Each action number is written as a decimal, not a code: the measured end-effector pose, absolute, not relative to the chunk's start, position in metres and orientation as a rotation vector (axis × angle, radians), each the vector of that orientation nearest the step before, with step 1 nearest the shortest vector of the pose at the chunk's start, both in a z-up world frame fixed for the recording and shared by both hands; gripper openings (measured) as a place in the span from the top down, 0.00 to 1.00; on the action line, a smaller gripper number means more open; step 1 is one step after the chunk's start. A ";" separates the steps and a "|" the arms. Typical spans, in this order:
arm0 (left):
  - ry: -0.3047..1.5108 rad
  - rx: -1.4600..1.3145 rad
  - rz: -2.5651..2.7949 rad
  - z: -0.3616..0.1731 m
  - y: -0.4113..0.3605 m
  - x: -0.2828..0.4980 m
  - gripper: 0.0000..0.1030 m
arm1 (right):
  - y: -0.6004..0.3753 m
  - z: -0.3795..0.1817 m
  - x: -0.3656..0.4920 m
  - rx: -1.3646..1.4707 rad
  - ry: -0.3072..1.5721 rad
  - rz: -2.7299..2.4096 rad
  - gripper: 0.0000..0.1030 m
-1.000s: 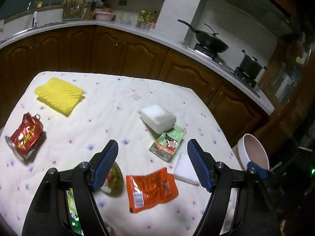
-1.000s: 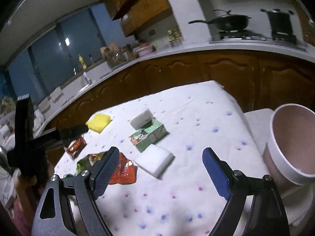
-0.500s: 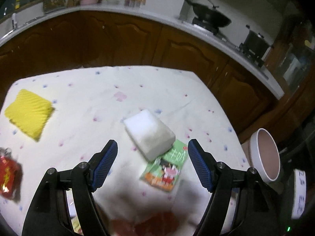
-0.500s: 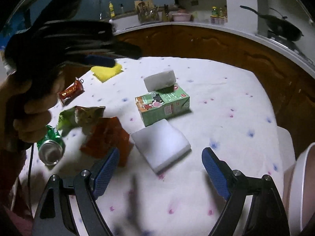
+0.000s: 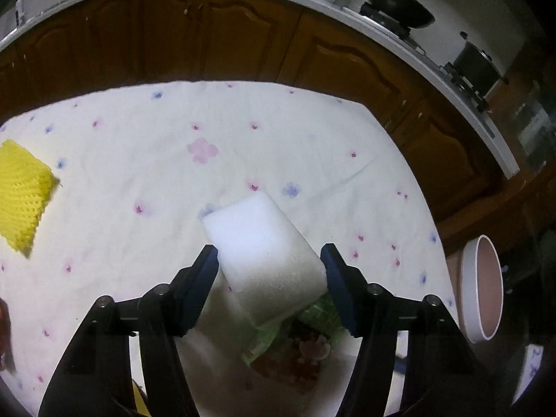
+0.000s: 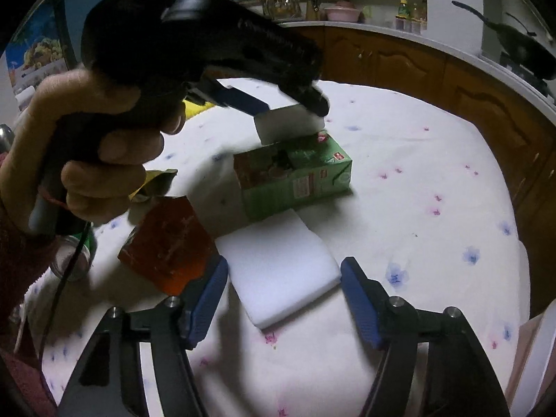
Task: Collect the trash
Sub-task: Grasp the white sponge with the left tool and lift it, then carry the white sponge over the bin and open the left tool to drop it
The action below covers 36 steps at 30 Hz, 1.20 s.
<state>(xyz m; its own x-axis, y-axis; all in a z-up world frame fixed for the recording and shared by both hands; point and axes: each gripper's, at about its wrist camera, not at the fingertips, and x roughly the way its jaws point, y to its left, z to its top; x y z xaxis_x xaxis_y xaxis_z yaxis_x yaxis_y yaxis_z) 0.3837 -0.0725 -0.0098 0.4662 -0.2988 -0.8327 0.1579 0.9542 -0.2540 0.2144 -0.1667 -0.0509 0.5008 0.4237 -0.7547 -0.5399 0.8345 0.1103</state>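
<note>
My left gripper (image 5: 269, 260) is open, its blue pads either side of a thick white sponge block (image 5: 264, 253) that rests on a green drink carton (image 5: 295, 333). In the right wrist view the left gripper (image 6: 292, 107) straddles that sponge (image 6: 288, 123) above the carton (image 6: 295, 177). My right gripper (image 6: 283, 278) is open, low over a flat white sponge (image 6: 281, 271) that lies between its pads. An orange snack wrapper (image 6: 166, 243), a green-yellow wrapper (image 6: 153, 182) and a green can (image 6: 73, 253) lie at the left.
A yellow sponge (image 5: 21, 201) lies at the table's left. A white bin with a pink inside (image 5: 483, 285) stands off the table's right edge. The flowered tablecloth (image 5: 243, 139) covers the table. Wooden cabinets and a stove with a wok (image 5: 399, 7) stand behind.
My left gripper has moved forward and down until its pads sit around the thick white sponge. My right gripper has moved closer to the flat white sponge. Both stayed open.
</note>
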 end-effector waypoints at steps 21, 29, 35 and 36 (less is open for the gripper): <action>0.835 -0.204 -0.414 0.053 -0.057 0.259 0.45 | -0.254 -0.016 0.158 0.210 0.755 0.368 0.40; 0.733 -0.173 -0.487 0.063 -0.068 0.208 0.45 | -0.282 0.002 0.126 0.304 0.668 0.283 0.40; 0.711 -0.154 -0.510 0.063 -0.079 0.189 0.45 | -0.298 0.010 0.114 0.343 0.636 0.244 0.40; 0.711 -0.154 -0.515 0.063 -0.081 0.187 0.45 | -0.301 0.011 0.112 0.350 0.631 0.238 0.40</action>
<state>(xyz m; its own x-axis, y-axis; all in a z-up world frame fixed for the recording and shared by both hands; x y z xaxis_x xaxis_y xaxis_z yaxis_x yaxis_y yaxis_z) 0.1870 -0.0805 0.0632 0.6397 -0.5006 -0.5833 0.3982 0.8649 -0.3055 0.1118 -0.3013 0.0110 0.7831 0.3208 -0.5328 -0.1105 0.9148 0.3885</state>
